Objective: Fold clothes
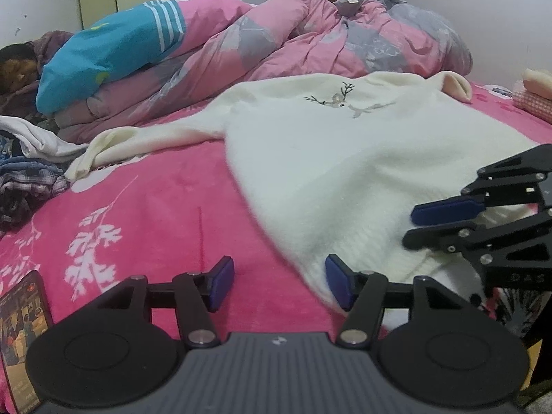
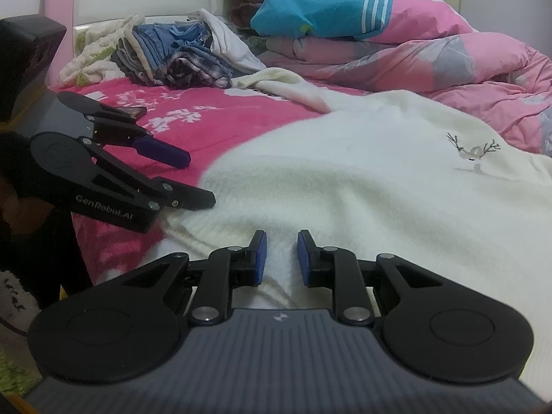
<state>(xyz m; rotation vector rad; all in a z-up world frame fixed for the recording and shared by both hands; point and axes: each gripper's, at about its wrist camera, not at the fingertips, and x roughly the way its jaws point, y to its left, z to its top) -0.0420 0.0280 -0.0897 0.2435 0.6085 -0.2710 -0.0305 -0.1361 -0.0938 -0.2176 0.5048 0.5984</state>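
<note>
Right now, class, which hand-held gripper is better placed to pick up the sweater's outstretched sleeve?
Left. The left hand-held gripper stands open over the pink sheet, on the same side of the sweater as the sleeve. The right hand-held gripper, jaws narrow, sits at the hem, farther away.

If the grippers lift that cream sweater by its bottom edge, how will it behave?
The cream sweater will probably droop: it lies limp, its sleeve trailing over the pink bedspread. Its fuzzy knit looks grippy, unlikely to slip from the pads. It looks thick, so perhaps fairly heavy for clothing.
</note>
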